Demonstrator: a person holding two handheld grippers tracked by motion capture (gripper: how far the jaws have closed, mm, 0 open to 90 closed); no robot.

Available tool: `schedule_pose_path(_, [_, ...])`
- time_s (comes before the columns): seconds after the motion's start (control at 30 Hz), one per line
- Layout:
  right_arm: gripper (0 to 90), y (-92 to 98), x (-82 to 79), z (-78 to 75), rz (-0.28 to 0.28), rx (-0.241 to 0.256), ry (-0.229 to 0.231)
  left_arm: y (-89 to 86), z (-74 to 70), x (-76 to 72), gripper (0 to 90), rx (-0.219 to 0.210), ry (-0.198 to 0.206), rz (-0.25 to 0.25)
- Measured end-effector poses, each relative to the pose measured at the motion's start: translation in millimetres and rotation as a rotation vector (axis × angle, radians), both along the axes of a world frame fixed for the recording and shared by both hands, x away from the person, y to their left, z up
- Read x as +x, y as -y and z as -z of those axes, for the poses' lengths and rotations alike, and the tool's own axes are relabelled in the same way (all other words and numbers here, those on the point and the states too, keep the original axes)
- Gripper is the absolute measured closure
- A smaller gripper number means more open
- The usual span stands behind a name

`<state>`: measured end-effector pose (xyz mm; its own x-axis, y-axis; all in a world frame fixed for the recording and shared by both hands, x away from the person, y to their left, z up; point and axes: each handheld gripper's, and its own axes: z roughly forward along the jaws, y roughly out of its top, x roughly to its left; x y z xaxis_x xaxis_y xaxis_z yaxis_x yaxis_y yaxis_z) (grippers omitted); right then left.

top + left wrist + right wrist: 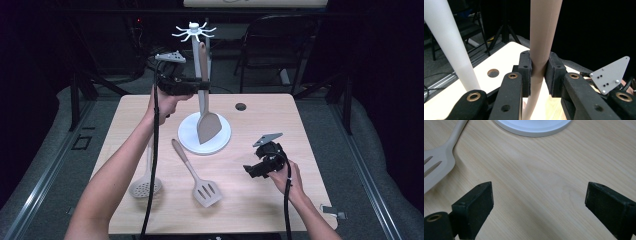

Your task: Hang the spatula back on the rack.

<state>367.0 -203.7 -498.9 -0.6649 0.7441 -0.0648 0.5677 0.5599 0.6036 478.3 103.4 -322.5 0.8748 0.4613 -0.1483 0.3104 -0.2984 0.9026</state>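
High view: left gripper [202, 86] raised w/ spatula [206, 120]

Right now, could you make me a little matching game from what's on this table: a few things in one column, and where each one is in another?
Things:
1. solid turner
2. slotted turner
3. skimmer
4. right gripper

Places or states:
A. lying flat in the middle of the table
B. open, over bare wood
C. held upright by the left gripper beside the stand
D. lying at the table's left, under the left forearm

Pairs: 1-C, 2-A, 3-D, 4-B
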Motion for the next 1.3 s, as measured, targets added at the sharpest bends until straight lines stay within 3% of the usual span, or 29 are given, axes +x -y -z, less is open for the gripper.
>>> schedule_pose_path(0.23, [8.2, -0.4, 0.1, 0.6, -0.003, 0.007, -0.002, 1.4, -7.0, 6.2, 76.7, -0.015, -0.012, 0.006])
schedule_pose_path(0.93, [8.2, -0.4, 1.0, 1.4, -0.011, -0.007, -0.010, -7.1, 2.4, 20.0, 76.4, -0.034, -0.057, -0.006])
schedule_pose_path(1.2, [8.2, -0.2, 1.0, 1.7, -0.007, -0.017, -0.016, -12.8, 8.2, 26.2, 73.6, -0.098, -0.097, -0.016])
schedule_pose_path(1.3, [8.3, -0.5, 1.3, 2.5, -0.008, -0.011, -0.016, -15.5, 9.0, 27.3, 72.6, -0.101, -0.095, -0.035])
